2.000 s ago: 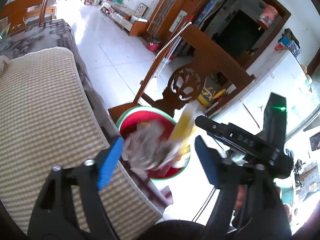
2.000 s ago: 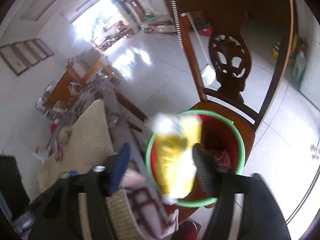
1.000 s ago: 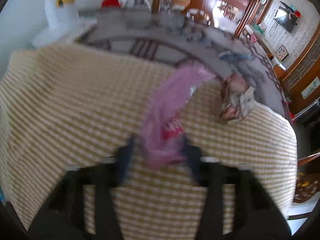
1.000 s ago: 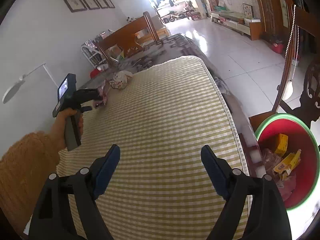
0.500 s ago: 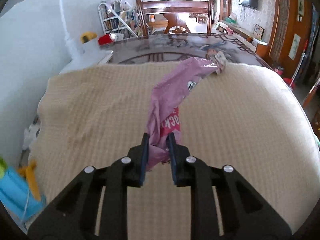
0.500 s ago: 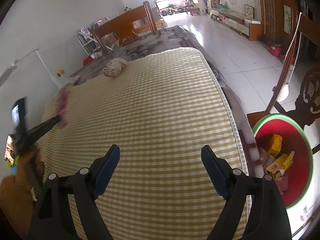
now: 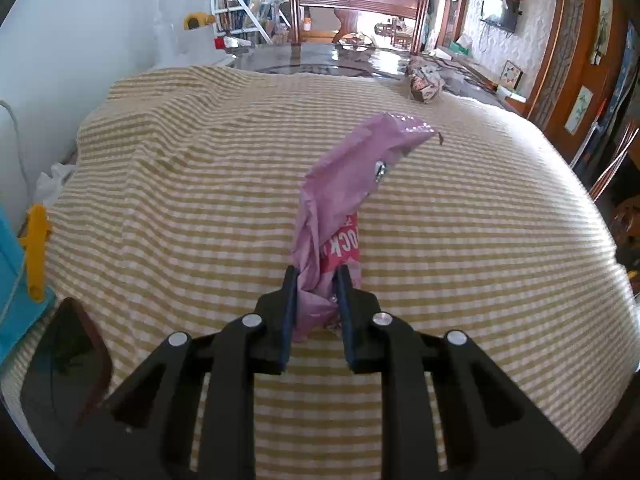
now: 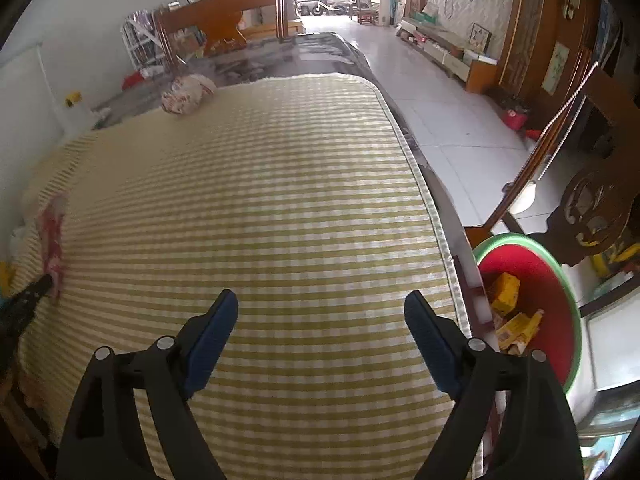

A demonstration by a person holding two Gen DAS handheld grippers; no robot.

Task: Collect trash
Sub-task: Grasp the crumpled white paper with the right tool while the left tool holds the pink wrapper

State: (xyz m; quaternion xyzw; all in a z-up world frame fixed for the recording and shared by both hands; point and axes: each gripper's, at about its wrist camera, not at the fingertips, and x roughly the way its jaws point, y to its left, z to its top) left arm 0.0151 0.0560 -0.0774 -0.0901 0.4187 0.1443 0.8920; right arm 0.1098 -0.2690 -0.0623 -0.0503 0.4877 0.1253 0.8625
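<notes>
Trash run, partway: wrapper lifted, bundle left.
Left gripper (image 7: 316, 300) pinches pink wrapper (image 7: 348, 184); right gripper (image 8: 320, 320) empty, jaws opening. Red bin (image 8: 560, 280) at 3 o'clock holds scraps; crumpled bundle (image 8: 186, 94) at 11 o'clock remains.

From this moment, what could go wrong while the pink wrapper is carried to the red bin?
1. The left tongs pinch only the bottom end of the pink wrapper; most of it sticks out free, so it may slip or catch on the checked cloth.
2. The red bin sits past the far table edge, so a long carry may drop it on the floor.
3. The crumpled wrapper at the far edge could be forgotten.
</notes>
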